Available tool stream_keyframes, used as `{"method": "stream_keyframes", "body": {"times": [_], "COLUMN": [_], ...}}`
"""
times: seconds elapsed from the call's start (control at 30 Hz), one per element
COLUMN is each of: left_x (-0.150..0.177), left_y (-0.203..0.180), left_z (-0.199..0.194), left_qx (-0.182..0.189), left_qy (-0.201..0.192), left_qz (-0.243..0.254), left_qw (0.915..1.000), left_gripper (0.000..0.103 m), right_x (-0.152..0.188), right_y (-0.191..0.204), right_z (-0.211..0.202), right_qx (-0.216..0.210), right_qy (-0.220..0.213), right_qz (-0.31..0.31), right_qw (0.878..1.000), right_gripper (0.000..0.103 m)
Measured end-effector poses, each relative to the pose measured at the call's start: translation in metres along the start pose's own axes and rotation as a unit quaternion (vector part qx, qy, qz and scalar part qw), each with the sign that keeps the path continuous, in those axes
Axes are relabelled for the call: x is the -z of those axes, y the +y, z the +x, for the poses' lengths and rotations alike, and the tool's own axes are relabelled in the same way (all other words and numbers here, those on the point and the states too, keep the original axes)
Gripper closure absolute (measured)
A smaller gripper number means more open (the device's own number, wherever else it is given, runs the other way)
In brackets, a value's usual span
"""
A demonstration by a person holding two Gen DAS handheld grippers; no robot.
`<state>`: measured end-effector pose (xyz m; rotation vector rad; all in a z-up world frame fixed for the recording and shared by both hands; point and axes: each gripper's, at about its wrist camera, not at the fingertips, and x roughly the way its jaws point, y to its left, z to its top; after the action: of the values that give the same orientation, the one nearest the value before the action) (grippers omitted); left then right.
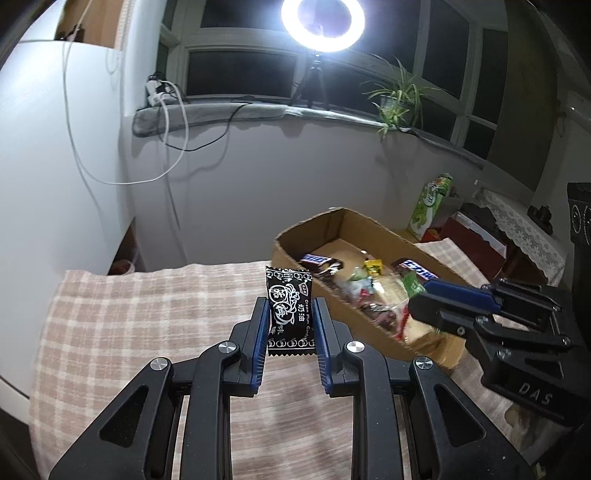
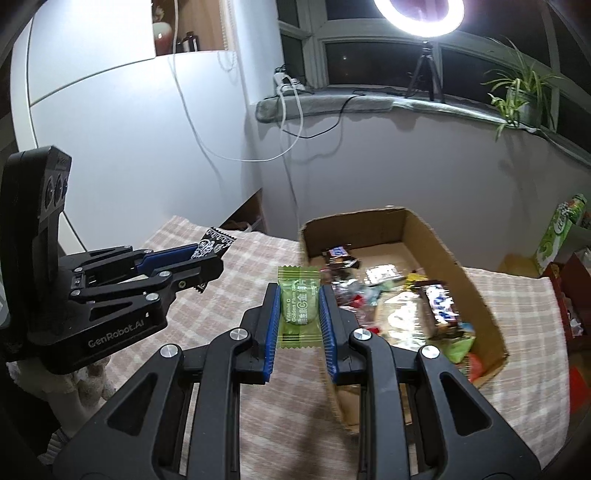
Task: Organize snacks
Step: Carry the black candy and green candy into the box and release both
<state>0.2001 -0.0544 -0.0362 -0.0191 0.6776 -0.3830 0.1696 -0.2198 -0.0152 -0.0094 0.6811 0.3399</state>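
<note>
While both tools hang above a worktop (image 1: 122, 325) w/ a pink-and-cream plaid cloth, each grips one sweet. Left hand-held gripper (image 1: 290, 321) is clamped on a black plum candy wrapper (image 1: 289, 310), upright btwn its blue pads. Right hand-held gripper (image 2: 300, 314) is clamped on a green plum candy (image 2: 298, 306), just beside an open cardboard box (image 2: 436, 236) w/ mixed snacks inside. Behind: pale wall, dark night windows, windowsill w/ a lit ring light (image 1: 322, 24) on a tripod, a spider plant (image 1: 397, 99), trailing white and black cables. Green carton (image 1: 430, 205) stands at far right.
</note>
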Motion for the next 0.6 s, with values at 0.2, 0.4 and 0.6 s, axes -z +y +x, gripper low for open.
{"method": "stream_keyframes", "body": {"times": [0.2, 0.4, 0.6], "left_x": [-0.008, -0.016, -0.024], "left_y": [-0.018, -0.035, -0.050], "left_z": [0.008, 0.020, 0.038], "left_qx": [0.005, 0.012, 0.021], "left_qy": [0.000, 0.002, 0.008], "left_qz": [0.013, 0.024, 0.034], "left_qw": [0.9999, 0.9996, 0.9992], "left_gripper": [0.081, 0.081, 0.081], "right_x": [-0.005, -0.012, -0.020], "right_y": [-0.026, -0.050, -0.071], "right_z": [-0.002, 0.000, 0.006], "right_qx": [0.011, 0.019, 0.026], "right_qy": [-0.003, -0.008, -0.009], "right_qz": [0.008, 0.014, 0.017], "right_qw": [1.000, 1.000, 0.999], "right_gripper": [0.081, 0.081, 0.081]}}
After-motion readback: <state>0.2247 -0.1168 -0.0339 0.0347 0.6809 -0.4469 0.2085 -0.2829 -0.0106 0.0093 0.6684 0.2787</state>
